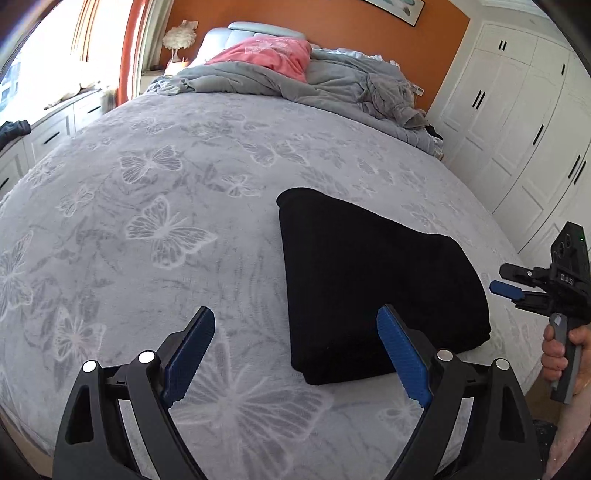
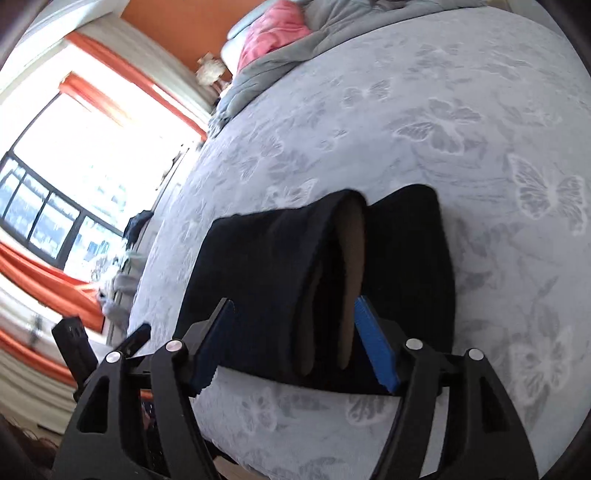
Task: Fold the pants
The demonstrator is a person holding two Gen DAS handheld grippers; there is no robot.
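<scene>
Wide bed (image 1: 147, 206) with grey butterfly-print cover fills the ground ahead of the jaws, rumpled grey duvet (image 1: 332, 85) and pink pillow (image 1: 273, 55) at its far end against an orange wall (image 1: 295, 18), white wardrobe doors (image 1: 517, 122) to the right, bright orange-curtained window (image 2: 74, 177) to the left.

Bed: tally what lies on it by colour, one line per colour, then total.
Black: 1, folded pants
Pink: 1, pillow
Grey: 1, rumpled quilt
Total: 3, all lying on the butterfly bedspread. Both grippers, left and right, are open and hold none of them.
</scene>
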